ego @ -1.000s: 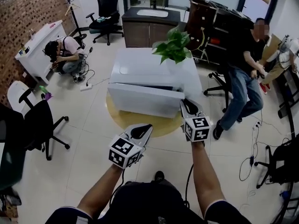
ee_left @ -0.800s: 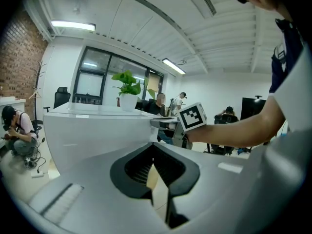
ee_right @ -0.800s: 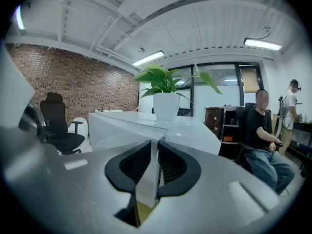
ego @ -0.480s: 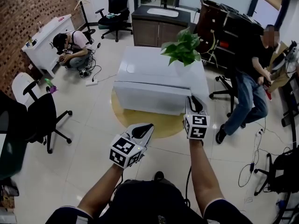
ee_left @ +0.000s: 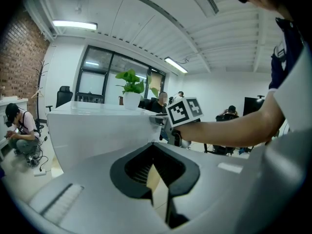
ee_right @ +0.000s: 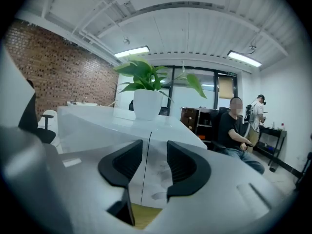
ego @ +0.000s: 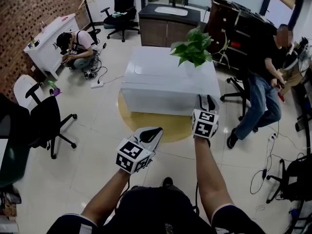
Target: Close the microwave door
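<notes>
A person's two bare forearms reach out over a pale tiled floor, each holding a hand-held gripper with a marker cube. The left hand-held gripper (ego: 150,133) hangs short of the round tan bench (ego: 161,128), its jaws clenched together with nothing between them. The right hand-held gripper (ego: 205,100) sits farther forward, level with the front right corner of the white microwave (ego: 165,77). Its jaws are released and opening. The right gripper view shows only the microwave's white front and a thin vertical seam through the gap, with neither pad pressing on anything. From the head view it cannot be told whether the tips touch the microwave or stop just beside it.

The microwave stands in the middle of the bench, its door (ego: 156,103) lying flush against the body, closed. A leafy green plant (ego: 194,47) in a white pot stands on top, toward the back right corner.

Beyond, a person (ego: 75,50) crouches on the floor at left near a white cabinet, and another person (ego: 265,79) sits on a chair at right. A black office chair (ego: 46,126) stands at left, and a dark cabinet with a sink (ego: 168,26) lines the far wall beside a brick wall (ego: 24,28).
</notes>
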